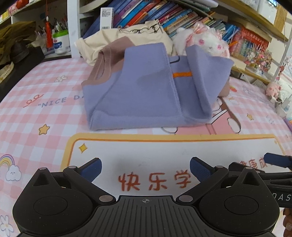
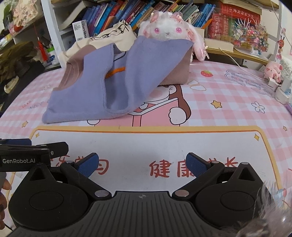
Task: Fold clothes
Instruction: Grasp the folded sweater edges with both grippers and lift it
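A lavender sweatshirt (image 1: 146, 91) with a mauve collar and an orange stripe lies partly folded on the pink checked table mat (image 1: 36, 113). Its right part stands up, leaning against a white plush rabbit (image 1: 209, 42). It also shows in the right wrist view (image 2: 109, 82), with the rabbit (image 2: 167, 27) behind it. My left gripper (image 1: 145, 169) is open and empty, well in front of the garment. My right gripper (image 2: 142, 164) is open and empty, also in front of it, beside the left gripper. A cream garment (image 1: 127, 40) lies behind the sweatshirt.
A bookshelf (image 1: 164, 14) full of books runs along the back. A pen cup (image 1: 61, 42) and dark items stand at the back left. A small pink plush pig (image 2: 273, 71) and white boxes sit at the right edge. A white panel with red characters (image 2: 164, 145) lies under the grippers.
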Tool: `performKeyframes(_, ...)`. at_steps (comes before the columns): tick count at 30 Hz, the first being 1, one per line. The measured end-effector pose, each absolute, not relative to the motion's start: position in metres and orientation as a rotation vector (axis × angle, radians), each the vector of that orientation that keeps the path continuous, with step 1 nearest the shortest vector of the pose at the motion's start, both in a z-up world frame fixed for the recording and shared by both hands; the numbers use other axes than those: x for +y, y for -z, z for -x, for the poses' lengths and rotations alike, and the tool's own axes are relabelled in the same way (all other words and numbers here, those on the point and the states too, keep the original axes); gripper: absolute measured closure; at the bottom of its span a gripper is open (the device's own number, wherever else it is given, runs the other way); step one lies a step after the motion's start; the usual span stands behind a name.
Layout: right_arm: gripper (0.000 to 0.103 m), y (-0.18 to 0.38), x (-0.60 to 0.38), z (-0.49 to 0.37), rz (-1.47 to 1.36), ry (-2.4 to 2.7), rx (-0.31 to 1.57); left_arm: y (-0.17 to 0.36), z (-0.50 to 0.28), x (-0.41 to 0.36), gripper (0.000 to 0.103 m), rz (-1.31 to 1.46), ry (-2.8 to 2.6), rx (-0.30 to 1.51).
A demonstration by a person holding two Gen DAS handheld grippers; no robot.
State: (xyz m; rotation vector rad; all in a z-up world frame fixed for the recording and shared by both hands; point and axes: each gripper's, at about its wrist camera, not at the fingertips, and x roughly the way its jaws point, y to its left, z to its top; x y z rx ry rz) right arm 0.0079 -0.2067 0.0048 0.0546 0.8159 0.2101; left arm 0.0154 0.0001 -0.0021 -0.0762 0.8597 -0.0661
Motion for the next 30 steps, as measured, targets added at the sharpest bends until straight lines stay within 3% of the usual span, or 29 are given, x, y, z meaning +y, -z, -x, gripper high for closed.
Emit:
performKeyframes(17,0.000,-0.003,-0.283,-0.033,-0.164,-0.224,0.799,-0.013,-0.095,-0.081,0.001,-0.037,0.135,0.734)
performKeyframes(27,0.002,-0.003,-0.323,-0.033,-0.271,-0.268,0.837,0.003,-0.155,-0.128,0.009,-0.131,0.127,0.732)
performKeyframes(30,0.002,-0.007,-0.331,-0.036,-0.276,-0.269,0.829,0.013,-0.166,-0.137,0.019,-0.131,0.128,0.773)
